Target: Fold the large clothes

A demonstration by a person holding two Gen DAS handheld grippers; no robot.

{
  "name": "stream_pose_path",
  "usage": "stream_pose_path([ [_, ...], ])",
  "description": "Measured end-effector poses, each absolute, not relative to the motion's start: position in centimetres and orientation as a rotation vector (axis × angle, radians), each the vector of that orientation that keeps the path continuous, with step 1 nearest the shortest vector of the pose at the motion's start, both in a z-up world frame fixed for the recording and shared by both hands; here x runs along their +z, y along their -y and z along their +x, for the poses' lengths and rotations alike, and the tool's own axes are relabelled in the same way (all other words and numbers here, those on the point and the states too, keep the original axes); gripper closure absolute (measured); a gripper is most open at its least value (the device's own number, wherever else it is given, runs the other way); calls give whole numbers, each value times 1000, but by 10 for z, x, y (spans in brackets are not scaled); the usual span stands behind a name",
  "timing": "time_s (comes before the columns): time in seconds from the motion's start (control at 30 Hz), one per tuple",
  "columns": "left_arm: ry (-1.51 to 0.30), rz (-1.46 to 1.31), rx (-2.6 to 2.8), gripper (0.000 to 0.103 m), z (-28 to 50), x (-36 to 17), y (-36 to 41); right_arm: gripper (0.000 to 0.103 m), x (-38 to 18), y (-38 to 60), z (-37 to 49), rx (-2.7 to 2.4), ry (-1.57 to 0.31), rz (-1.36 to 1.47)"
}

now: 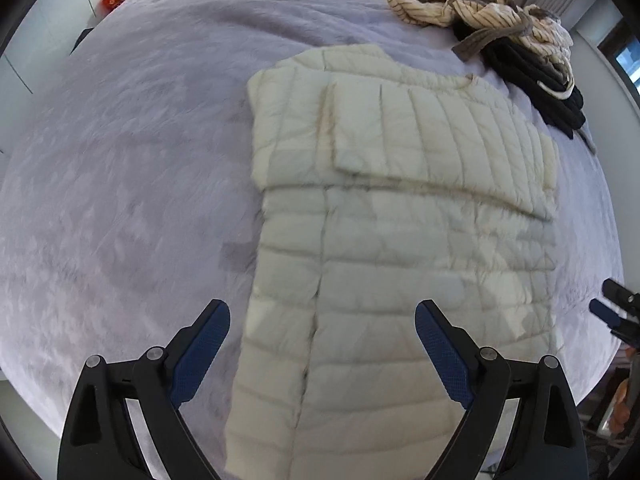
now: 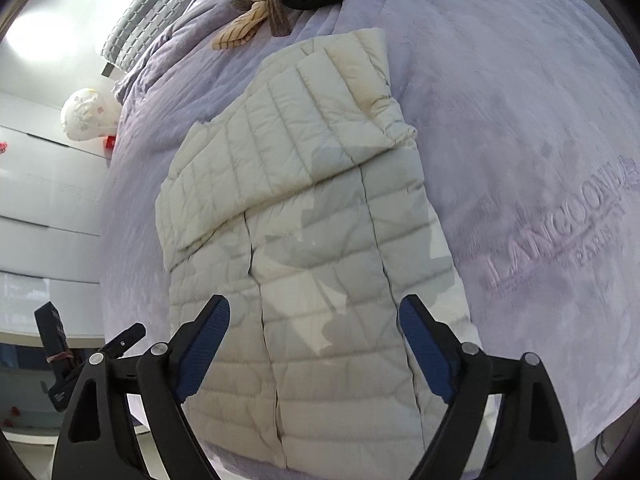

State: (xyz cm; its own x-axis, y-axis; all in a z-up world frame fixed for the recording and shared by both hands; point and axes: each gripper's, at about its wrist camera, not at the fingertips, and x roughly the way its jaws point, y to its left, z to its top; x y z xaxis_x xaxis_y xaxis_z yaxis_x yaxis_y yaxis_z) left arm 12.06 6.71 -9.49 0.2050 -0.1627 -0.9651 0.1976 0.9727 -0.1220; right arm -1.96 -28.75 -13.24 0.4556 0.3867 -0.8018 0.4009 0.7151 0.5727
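A cream quilted puffer jacket (image 1: 392, 240) lies flat on the lilac bed cover (image 1: 120, 180), its sleeves folded across the chest. It also shows in the right wrist view (image 2: 304, 240). My left gripper (image 1: 322, 320) is open and empty, above the jacket's lower left part. My right gripper (image 2: 314, 316) is open and empty, above the jacket's lower part. The right gripper's tips also show at the right edge of the left wrist view (image 1: 612, 308).
A striped beige garment (image 1: 460, 4) and a black garment (image 1: 536, 80) lie piled at the far end of the bed. The cover (image 2: 540, 160) bears embossed lettering on its right side. A grey pillow (image 2: 140, 28) and a white wardrobe (image 2: 40, 184) are to the left.
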Motion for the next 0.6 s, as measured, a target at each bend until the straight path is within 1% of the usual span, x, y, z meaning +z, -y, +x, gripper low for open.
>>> stream_pose_path([
  [0.03, -1347, 33, -248, 9, 117, -96, -70, 9, -132, 286, -24, -13, -1129, 822],
  [0.07, -1353, 41, -239, 9, 111, -98, -74, 0, -132, 285, -28, -18, -1124, 826],
  [0.2, -1378, 81, -215, 9, 92, -107, -84, 0, -134, 282, -43, -31, -1097, 863],
  [0.37, -1426, 100, -213, 9, 74, -120, -94, 0, -145, 283, -53, -33, -1198, 897],
  [0.6, -1476, 55, -216, 9, 57, -140, -114, 0, -165, 304, -81, -134, -1254, 973],
])
